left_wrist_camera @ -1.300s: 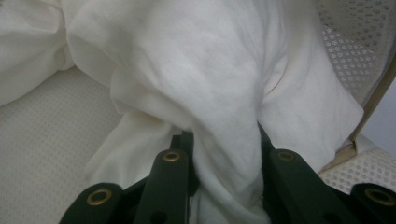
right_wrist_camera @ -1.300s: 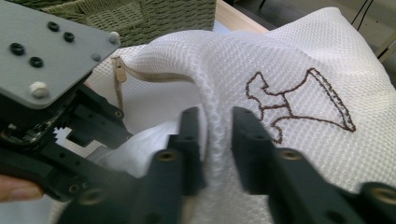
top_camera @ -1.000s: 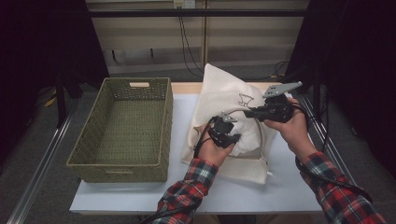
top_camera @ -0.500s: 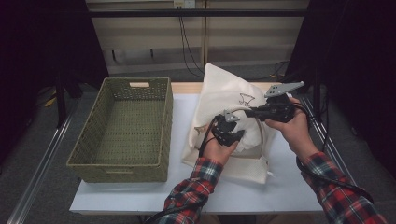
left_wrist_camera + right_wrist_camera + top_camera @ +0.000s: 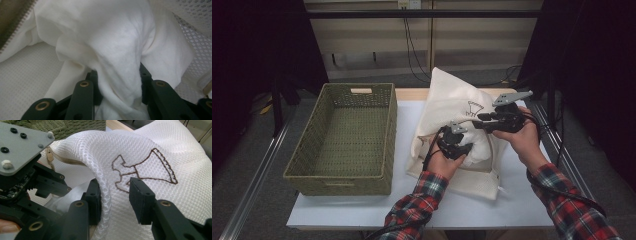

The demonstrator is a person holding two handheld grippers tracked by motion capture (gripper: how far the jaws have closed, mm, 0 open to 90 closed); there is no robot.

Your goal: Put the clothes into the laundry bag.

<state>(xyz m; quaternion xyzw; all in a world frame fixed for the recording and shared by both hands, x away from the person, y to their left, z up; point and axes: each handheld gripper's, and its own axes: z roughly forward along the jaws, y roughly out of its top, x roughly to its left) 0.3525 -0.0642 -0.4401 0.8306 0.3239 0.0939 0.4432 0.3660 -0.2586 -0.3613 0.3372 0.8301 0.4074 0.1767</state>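
White and bare at its near edge, the table [image 5: 362, 212] carries an olive-green woven rectangular basket [image 5: 344, 137] on its left half, empty and well apart from the work. Right of the basket lies a white mesh zip bag with a brown stitched drawing [image 5: 462, 107], humped up at its far end. At its zip mouth the left tongs [image 5: 458, 146] pinch a fold of soft white cloth [image 5: 117, 50] that hangs out of the bag; their jaws have just been easing apart, yet the fold sits bunched between the pads. Farther right, the right tongs [image 5: 477, 120] straddle a raised ridge of the mesh; their jaws have just sprung partly open and stand off the fabric on one side. The cloth runs from the left tongs into the bag, so the left hand [image 5: 443, 164] is nearer it, and any pull goes toward the person.
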